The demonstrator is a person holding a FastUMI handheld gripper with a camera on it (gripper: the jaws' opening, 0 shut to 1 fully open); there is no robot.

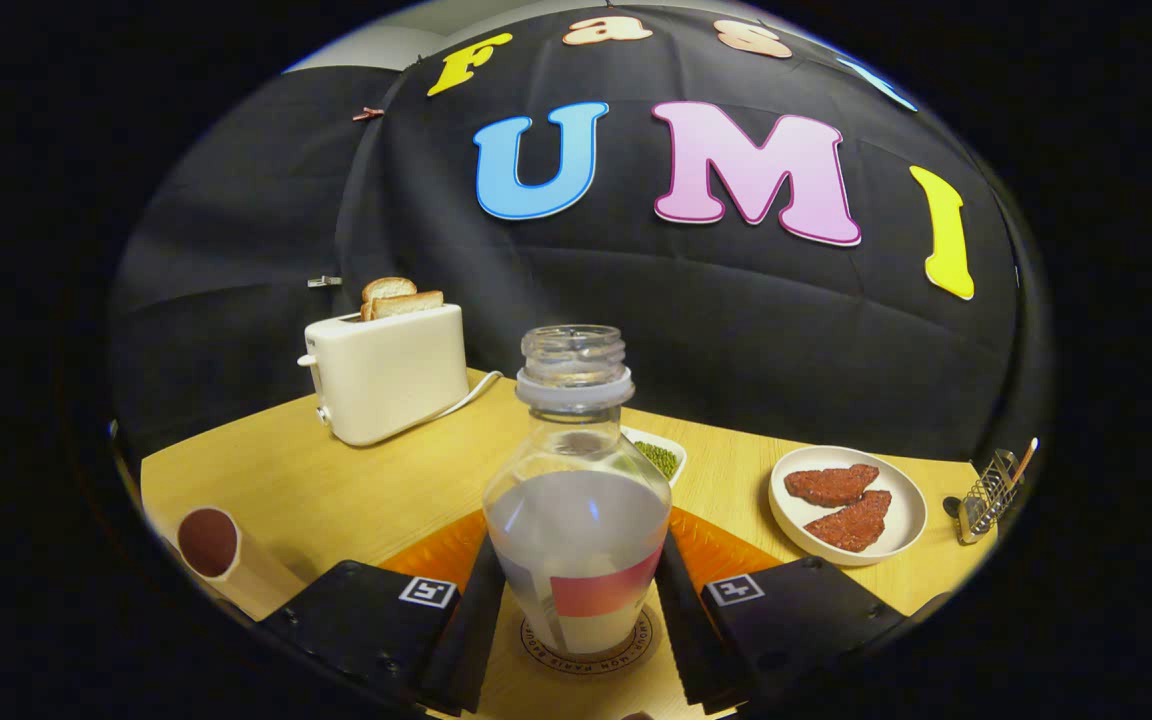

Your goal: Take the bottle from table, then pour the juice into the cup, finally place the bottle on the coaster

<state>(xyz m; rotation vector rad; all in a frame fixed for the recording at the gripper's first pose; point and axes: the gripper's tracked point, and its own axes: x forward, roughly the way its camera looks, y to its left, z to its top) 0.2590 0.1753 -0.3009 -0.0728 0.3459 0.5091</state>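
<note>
On the coaster [586, 655] btwn the fingers: bottle [577, 520], upright, uncapped; claw [577, 610] clamps it both sides.

Looking like a staged kitchen or breakfast corner set up inside a recording booth, not a lived-in home. Standing on a pale wooden tabletop [356, 490]: a cream two-slot toaster [386, 372] with two slices of toast [399, 298] sticking up and its cord trailing across the wood. Sitting near it, a white round plate [848, 505] carrying two reddish-brown meat patties [841, 502], a small white dish of green beans [658, 456], and a little wire rack [988, 494] at the table's far side. Hanging behind everything as the backdrop, a creased black cloth wall [736, 330] in place of cupboards or tiles.
</note>
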